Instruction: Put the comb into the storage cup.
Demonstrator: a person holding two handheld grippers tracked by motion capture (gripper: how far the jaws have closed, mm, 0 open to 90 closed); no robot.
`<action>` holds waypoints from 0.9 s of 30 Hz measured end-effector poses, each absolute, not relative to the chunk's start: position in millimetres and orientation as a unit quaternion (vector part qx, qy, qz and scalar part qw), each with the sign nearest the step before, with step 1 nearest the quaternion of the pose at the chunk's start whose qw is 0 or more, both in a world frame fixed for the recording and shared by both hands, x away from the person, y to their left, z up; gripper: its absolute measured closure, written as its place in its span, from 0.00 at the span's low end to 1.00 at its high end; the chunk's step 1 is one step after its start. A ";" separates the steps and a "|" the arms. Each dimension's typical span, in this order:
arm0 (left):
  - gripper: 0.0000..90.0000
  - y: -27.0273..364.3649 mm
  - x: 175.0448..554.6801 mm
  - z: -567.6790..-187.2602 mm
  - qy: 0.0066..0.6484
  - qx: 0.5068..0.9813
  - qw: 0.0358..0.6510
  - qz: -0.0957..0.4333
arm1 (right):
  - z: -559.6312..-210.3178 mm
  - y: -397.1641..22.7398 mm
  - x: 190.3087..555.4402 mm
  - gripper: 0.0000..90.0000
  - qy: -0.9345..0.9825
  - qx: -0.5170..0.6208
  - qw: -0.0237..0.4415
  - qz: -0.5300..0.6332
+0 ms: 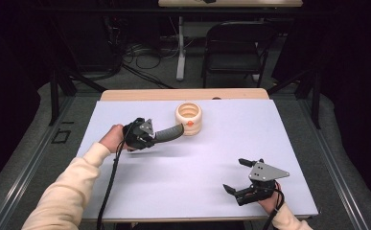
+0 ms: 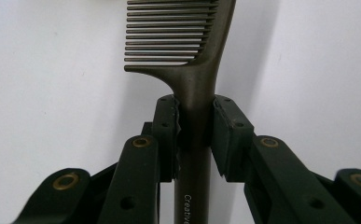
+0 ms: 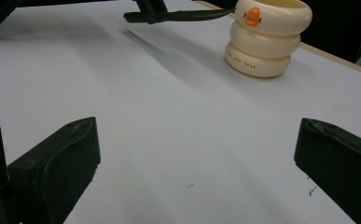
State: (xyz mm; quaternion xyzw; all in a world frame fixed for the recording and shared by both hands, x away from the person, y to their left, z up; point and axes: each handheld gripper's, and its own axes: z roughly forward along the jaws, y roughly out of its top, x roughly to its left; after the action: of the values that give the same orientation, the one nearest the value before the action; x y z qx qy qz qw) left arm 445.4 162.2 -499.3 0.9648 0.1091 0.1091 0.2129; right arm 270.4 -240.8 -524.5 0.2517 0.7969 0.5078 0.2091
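Nearest the person's edge of the white table top [image 1: 183, 177], the right gripper [image 1: 236, 175] rests low over the surface at the right, held in a hand whose cream cuff shows at the bottom of the high view. Its two black jaws stand wide apart with nothing between them; in the right gripper view they rise at either side of bare white surface, and a grey three-cornered plate sits on its top.

Farther in and to the left, the left gripper [image 1: 150, 136] is held above the table by a hand at the end of a long cream sleeve [image 1: 65, 194], with a black cable trailing back toward the near edge. Its jaws are closed most of the way onto the handle of a dark grey-brown plastic comb [image 2: 194, 88]; in the left gripper view the pads press the handle from both sides, just below where the teeth begin, and pale lettering runs along the handle lower down. The comb reaches out from the jaws toward the right in the high view, clear of the table.

Beyond it, near the far edge, stands a cream-coloured holder made of three stacked rounded rings [image 1: 189, 118], open at the top, with a small orange mark on its upper ring. The comb's far end lies right at the holder's side; whether it touches cannot be told.
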 end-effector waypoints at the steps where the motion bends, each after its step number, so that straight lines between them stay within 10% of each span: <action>1: 0.81 163.1 444.8 -499.0 0.115 0.963 0.219 0.109 | -524.5 -240.8 270.5 0.00 0.797 0.252 0.209 0.508; 27: 0.81 181.3 427.4 -497.0 0.198 0.915 0.321 0.142 | -524.3 -241.3 270.6 0.00 0.797 0.251 0.212 0.507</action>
State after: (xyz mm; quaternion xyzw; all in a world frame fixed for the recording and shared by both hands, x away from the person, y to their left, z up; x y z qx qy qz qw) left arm 427.4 181.3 -497.0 0.9154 0.1980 0.1415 0.3205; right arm 270.6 -241.3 -524.3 0.2512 0.7968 0.5073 0.2116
